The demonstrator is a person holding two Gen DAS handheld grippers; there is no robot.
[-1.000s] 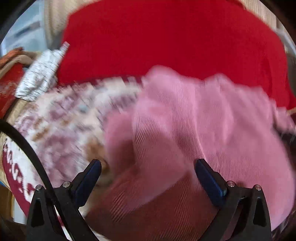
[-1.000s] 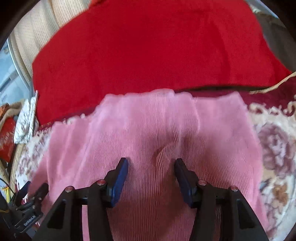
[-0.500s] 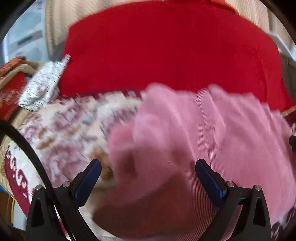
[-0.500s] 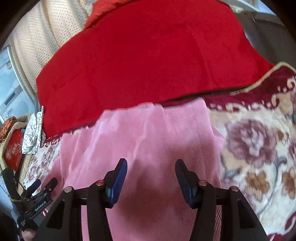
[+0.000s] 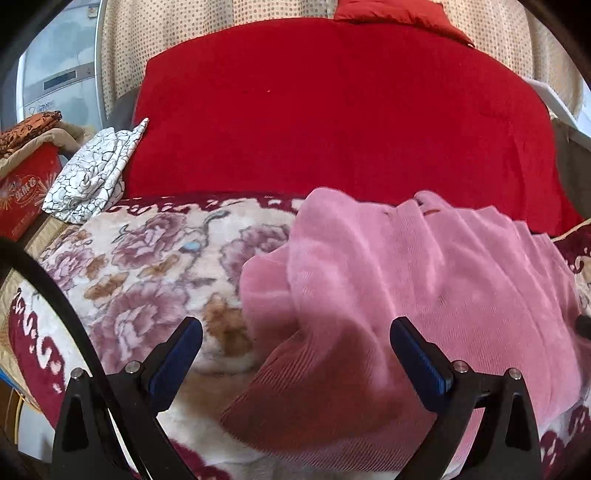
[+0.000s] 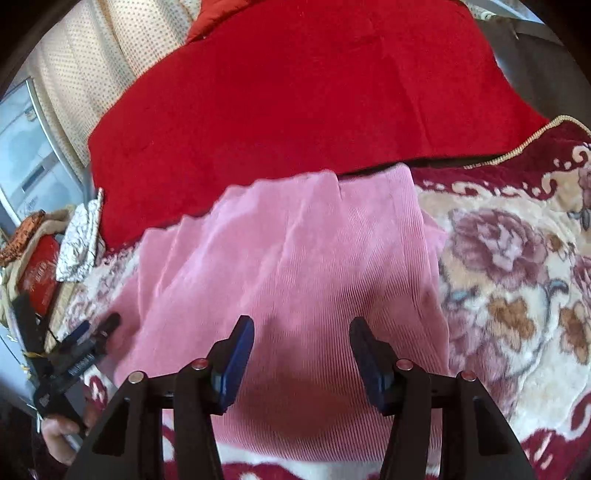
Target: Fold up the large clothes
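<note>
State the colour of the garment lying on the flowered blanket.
Pink, finely ribbed garment; the right wrist view shows it best.

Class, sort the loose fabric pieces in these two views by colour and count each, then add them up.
Pink ribbed garment: 1
Red blanket: 1
Floral blanket: 1
White crackle-print cloth: 1
Total: 4

A pink ribbed garment (image 6: 295,266) lies bunched on a flower-patterned plush blanket (image 6: 509,280). Behind both lies a broad red cover (image 6: 295,96), with a dotted cream curtain (image 5: 221,22) behind that. Left of the garment, at the blanket's edge, a crumpled white crackle-print cloth (image 5: 92,170) lies beside a red cardboard box (image 5: 26,195).
</note>
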